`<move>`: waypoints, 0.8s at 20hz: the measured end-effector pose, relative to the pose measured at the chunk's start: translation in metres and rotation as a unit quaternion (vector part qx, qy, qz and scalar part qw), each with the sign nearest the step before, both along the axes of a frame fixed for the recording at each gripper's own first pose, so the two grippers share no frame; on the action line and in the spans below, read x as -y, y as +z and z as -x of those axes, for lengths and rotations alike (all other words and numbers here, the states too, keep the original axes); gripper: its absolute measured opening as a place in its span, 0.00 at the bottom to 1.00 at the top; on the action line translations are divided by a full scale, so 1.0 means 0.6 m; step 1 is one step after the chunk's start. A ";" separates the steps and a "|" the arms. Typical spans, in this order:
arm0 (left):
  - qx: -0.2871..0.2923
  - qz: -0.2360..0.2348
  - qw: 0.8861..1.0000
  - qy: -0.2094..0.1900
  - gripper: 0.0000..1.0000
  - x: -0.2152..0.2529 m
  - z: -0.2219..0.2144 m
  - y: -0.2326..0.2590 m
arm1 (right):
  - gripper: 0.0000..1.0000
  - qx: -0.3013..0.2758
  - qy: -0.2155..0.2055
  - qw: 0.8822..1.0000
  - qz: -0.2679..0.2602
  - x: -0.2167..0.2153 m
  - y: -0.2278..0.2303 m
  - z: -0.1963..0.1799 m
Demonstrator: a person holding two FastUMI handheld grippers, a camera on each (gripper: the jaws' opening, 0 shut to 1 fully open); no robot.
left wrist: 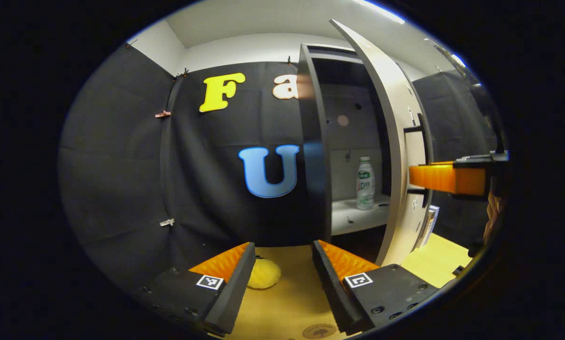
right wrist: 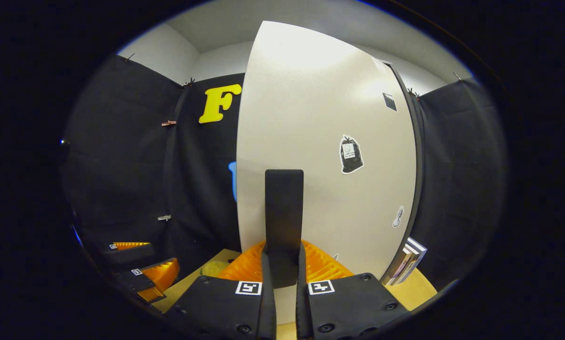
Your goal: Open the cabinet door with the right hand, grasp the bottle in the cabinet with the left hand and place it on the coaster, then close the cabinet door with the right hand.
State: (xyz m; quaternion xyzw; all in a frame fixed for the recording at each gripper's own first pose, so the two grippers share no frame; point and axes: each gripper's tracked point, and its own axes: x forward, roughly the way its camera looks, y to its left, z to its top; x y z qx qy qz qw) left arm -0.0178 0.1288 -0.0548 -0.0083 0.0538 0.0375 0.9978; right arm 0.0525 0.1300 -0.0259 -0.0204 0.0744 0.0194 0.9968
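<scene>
The cabinet door (left wrist: 398, 118) stands ajar, swung out toward me. Inside, a white bottle with a green label (left wrist: 365, 184) stands upright on the pale shelf (left wrist: 358, 218). My left gripper (left wrist: 282, 246) is open and holds nothing, low over the wooden table and well short of the cabinet. A round wooden coaster (left wrist: 319, 331) lies at the table's near edge below it. My right gripper (right wrist: 283, 252) is shut on the door's black vertical handle (right wrist: 284, 212); from the left gripper view the right gripper (left wrist: 445, 178) sits at the door's outer face.
A fluffy yellow ball (left wrist: 264, 274) lies on the table (left wrist: 287, 302) between the left fingers. Some books (right wrist: 407, 259) lean beside the cabinet at the right. Black cloth walls close the booth. The left gripper (right wrist: 140, 271) appears low left in the right gripper view.
</scene>
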 end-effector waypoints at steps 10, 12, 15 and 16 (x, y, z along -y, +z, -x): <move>0.012 0.019 0.991 -0.134 0.78 0.182 -0.061 0.014 | 0.20 0.004 -0.041 0.999 0.005 0.110 0.022 0.124; 0.014 0.017 0.987 -0.158 0.78 0.213 -0.073 0.016 | 0.19 0.009 -0.053 0.999 -0.001 0.133 0.026 0.138; 0.017 0.014 0.983 -0.184 0.78 0.256 -0.091 0.017 | 0.19 0.005 -0.072 0.997 0.003 0.160 0.028 0.155; 0.019 0.014 0.981 -0.191 0.78 0.269 -0.096 0.019 | 0.19 0.003 -0.079 0.997 0.003 0.170 0.028 0.160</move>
